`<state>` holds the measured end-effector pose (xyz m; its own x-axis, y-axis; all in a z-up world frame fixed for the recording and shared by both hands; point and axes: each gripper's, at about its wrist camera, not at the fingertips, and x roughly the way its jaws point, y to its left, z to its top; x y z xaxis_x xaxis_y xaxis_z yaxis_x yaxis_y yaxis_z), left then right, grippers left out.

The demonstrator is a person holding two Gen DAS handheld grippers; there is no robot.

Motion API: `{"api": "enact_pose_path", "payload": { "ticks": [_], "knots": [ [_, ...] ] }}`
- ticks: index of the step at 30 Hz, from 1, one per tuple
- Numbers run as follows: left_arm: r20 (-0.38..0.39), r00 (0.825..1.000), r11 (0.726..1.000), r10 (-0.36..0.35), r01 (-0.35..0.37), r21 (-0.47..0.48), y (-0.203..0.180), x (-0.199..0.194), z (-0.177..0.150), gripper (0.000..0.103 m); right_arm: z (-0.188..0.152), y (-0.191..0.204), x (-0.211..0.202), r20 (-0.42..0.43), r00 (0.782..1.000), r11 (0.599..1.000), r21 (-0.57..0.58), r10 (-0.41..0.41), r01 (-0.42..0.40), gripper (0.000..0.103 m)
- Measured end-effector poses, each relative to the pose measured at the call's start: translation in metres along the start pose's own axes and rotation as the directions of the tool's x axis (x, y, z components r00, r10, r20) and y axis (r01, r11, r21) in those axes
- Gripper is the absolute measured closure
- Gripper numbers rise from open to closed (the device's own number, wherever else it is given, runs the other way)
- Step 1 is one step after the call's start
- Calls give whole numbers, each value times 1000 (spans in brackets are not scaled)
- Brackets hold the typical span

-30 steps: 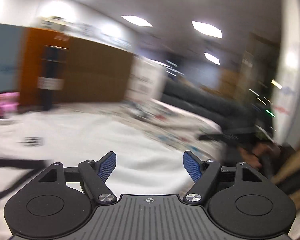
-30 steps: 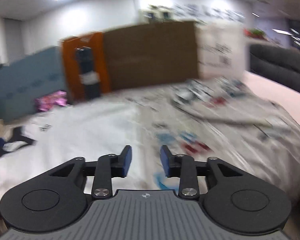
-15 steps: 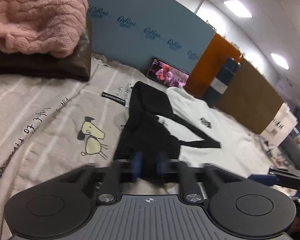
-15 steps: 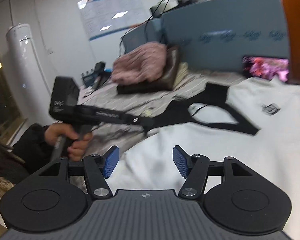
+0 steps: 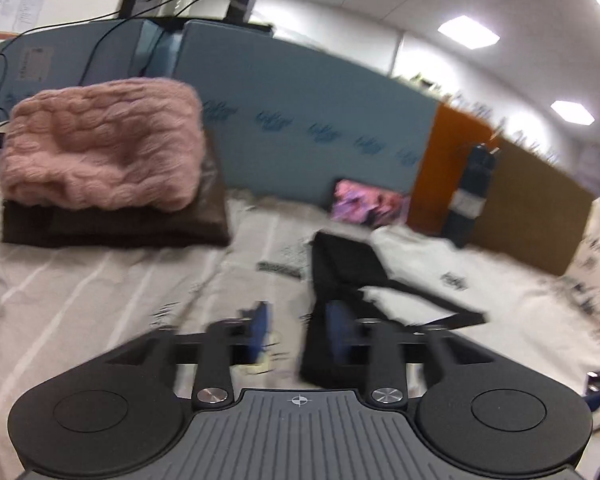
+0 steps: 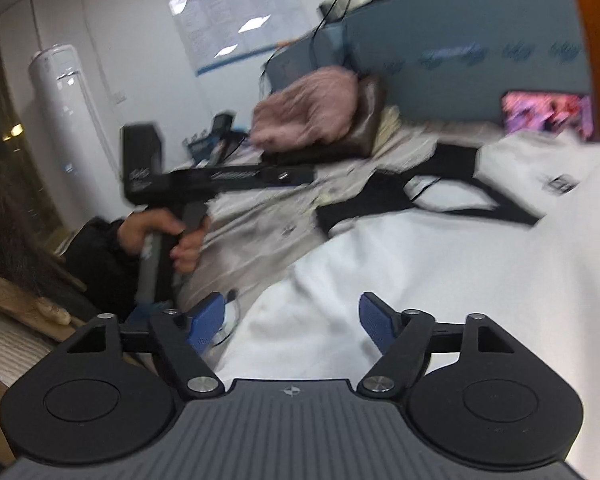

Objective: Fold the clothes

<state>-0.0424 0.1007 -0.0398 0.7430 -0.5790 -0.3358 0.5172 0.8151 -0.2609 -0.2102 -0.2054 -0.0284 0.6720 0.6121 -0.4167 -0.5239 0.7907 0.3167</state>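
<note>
Left hand-held gripper (image 5: 299, 332): jaws opening, blurred, low over the near edge of the black strappy garment (image 5: 342, 280); no grip visible. Right hand-held gripper (image 6: 295, 320): jaws opening, nothing between them, above the white T-shirt (image 6: 440, 256). Both garments lie flat on the striped beige cloth-covered table (image 5: 80, 292), black one partly over the white. Folded pink knitted sweater (image 5: 104, 144) rests on a dark brown folded garment (image 5: 112, 226) behind.

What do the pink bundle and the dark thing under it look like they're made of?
Pink bundle: chunky cable-knit yarn, probably wool or acrylic, with a fuzzy matte surface and raised braids. Dark folded piece beneath: brown, partly with a slight sheen, perhaps leather-like or satin; blur leaves it uncertain.
</note>
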Motion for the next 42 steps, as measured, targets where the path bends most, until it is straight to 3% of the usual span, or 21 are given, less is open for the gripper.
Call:
{"api": "enact_pose_path", "payload": {
  "ticks": [1,3,4,7,11,14,17,22,25,30,32,35,37,38,40,42],
  "knots": [
    [34,999,999,-32,32,14,-5,-4,0,24,-1,-1,-9,32,998,999,-9,-46,46,25],
    [74,994,996,-83,79,51,-16,-8,-1,22,-5,-5,-27,90,987,991,-6,-134,135,24],
    [80,992,993,-101,96,65,-22,-9,-1,16,-7,-8,-36,107,977,983,4,-184,185,23],
    [117,985,987,-127,114,115,-38,-12,-7,1,-18,-14,-62,128,930,938,21,-345,345,21],
    [156,977,979,-144,118,164,-55,-17,-14,0,-37,-14,-92,143,850,859,-1,-506,512,15],
    [143,972,973,-186,161,167,-63,-21,-17,0,-52,-15,-110,116,823,827,-12,-557,562,13],
    [45,949,936,-311,298,186,-73,-24,-19,0,-63,-9,-114,70,842,839,-72,-535,539,13],
    [-152,875,818,-460,484,310,-100,-33,-38,0,-62,11,-90,39,939,919,-195,-343,343,13],
    [-188,852,791,-488,523,317,-108,-40,-49,0,-58,22,-68,12,972,934,-272,-236,230,13],
    [-179,827,781,-532,562,274,-103,-49,-52,0,-51,32,-26,-38,983,903,-402,-181,151,7],
    [-162,805,763,-571,593,256,-99,-53,-50,0,-47,33,-11,-41,980,883,-442,-195,157,7],
    [-155,763,720,-628,645,257,-97,-60,-48,0,-42,24,-1,-44,984,892,-431,-174,138,23],
    [-192,755,702,-627,655,280,-100,-59,-50,0,-38,18,-4,-24,991,911,-399,-129,109,55],
    [-215,745,691,-632,667,280,-101,-57,-51,0,-35,15,-6,-13,994,919,-383,-106,93,59],
    [-252,728,675,-638,686,272,-102,-50,-53,0,-31,7,-10,8,998,940,-336,-55,55,85],
    [-287,720,668,-632,693,271,-103,-42,-57,0,-27,-4,-14,43,999,963,-265,-30,40,90]
  ]
}}
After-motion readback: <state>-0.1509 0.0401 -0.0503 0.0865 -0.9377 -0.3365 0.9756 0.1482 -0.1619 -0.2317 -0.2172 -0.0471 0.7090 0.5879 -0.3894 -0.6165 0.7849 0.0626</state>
